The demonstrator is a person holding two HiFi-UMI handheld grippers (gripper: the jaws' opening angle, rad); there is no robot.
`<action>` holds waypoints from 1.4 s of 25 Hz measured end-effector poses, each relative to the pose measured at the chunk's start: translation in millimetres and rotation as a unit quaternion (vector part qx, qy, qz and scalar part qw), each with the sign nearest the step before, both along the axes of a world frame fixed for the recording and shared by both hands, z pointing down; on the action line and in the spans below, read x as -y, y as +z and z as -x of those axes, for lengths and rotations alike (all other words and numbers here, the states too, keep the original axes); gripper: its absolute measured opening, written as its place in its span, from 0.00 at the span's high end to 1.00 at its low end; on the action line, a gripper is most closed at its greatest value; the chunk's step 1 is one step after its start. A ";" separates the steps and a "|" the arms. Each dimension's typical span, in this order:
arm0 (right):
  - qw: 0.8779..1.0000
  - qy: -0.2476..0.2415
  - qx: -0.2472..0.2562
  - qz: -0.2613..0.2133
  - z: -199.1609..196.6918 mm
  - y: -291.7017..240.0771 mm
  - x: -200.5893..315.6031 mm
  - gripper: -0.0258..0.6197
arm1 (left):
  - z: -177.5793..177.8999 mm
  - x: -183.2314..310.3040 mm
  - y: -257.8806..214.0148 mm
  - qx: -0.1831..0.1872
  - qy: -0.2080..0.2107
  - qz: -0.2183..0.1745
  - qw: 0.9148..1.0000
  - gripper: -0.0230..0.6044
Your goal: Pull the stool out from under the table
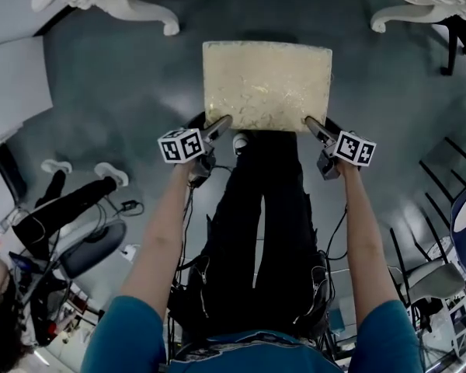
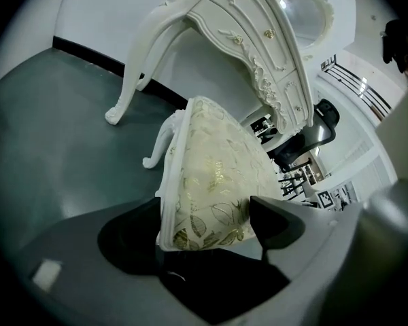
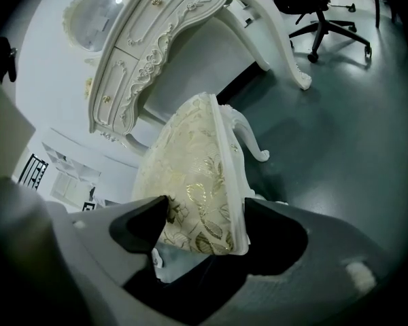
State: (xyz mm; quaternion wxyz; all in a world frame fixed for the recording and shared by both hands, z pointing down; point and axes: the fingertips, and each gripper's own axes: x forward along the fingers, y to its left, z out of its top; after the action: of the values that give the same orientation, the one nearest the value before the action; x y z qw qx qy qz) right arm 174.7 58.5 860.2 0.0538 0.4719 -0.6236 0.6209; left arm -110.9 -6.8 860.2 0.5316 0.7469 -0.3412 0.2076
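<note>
The stool [image 1: 266, 84] has a cream cushion with a gold leaf pattern and curved white legs [image 2: 160, 145]. It stands on the grey floor, out in front of the white carved table [image 2: 245, 39]. My left gripper [image 1: 217, 123] holds the seat's near left corner, and in the left gripper view the cushion [image 2: 211, 175] sits between the jaws of that gripper [image 2: 204, 226]. My right gripper [image 1: 314, 123] holds the near right corner. There the seat [image 3: 194, 175] fills the gap of the right gripper [image 3: 204, 226], with both pads against it.
The table's white legs [image 1: 132, 6] [image 1: 404, 14] stand at the far left and far right of the stool. My own legs [image 1: 264, 208] are just behind the seat. A black office chair [image 3: 319, 5] is beyond the table; chairs and cables [image 1: 70, 216] crowd the left, more chairs [image 1: 450, 231] the right.
</note>
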 end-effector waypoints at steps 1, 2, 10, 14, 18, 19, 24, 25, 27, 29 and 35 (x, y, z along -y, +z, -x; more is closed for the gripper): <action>1.000 -0.004 0.001 0.007 0.5 0.1 -0.7 0.40 | 0.2 -0.8 -0.5 0.005 0.004 0.005 1.000 0.29; 1.000 -0.007 0.000 0.012 0.6 -0.3 -1.6 0.40 | 0.6 -0.2 -2.3 0.013 0.009 0.003 1.000 0.29; 0.999 0.041 -0.024 -0.012 -11.6 -30.1 0.2 0.44 | 12.7 9.1 -36.8 0.052 -0.022 -0.048 0.997 0.35; 0.998 0.015 -0.031 -0.043 -0.1 -66.1 -0.1 0.47 | 28.0 1.4 -69.2 0.061 0.002 -0.074 0.995 0.39; 0.996 0.001 -0.033 -0.087 15.2 -114.4 0.4 0.51 | 43.8 -12.0 -113.6 0.055 0.006 -0.097 0.994 0.44; 0.995 0.000 -0.033 -0.096 19.1 -126.6 2.3 0.53 | 45.6 -13.6 -124.7 0.055 0.005 -0.102 0.993 0.46; 0.988 -0.019 -0.034 -0.152 53.1 -196.4 24.1 0.58 | 43.1 -9.6 -186.7 0.045 0.017 -0.143 0.989 0.53; 0.986 -0.025 -0.034 -0.163 62.2 -211.8 27.3 0.58 | 40.9 -8.7 -200.9 0.039 0.018 -0.153 0.987 0.54; 0.982 -0.037 -0.033 -0.181 79.0 -242.4 29.5 0.58 | 35.0 -10.6 -228.7 0.024 0.021 -0.172 0.985 0.55; 0.979 -0.044 -0.034 -0.196 92.2 -272.8 28.4 0.59 | 28.5 -16.5 -254.1 0.008 0.019 -0.185 0.982 0.55; 0.970 -0.034 -0.039 -0.238 111.8 -352.4 36.3 0.67 | 11.0 -15.5 -320.1 -0.020 0.029 -0.234 0.972 0.57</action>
State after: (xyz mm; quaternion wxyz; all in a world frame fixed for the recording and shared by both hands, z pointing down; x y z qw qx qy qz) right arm 62.8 22.1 507.7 -0.0149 0.4736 -0.7663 0.4338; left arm -121.9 8.7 540.1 0.3426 0.8640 -0.3480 0.1228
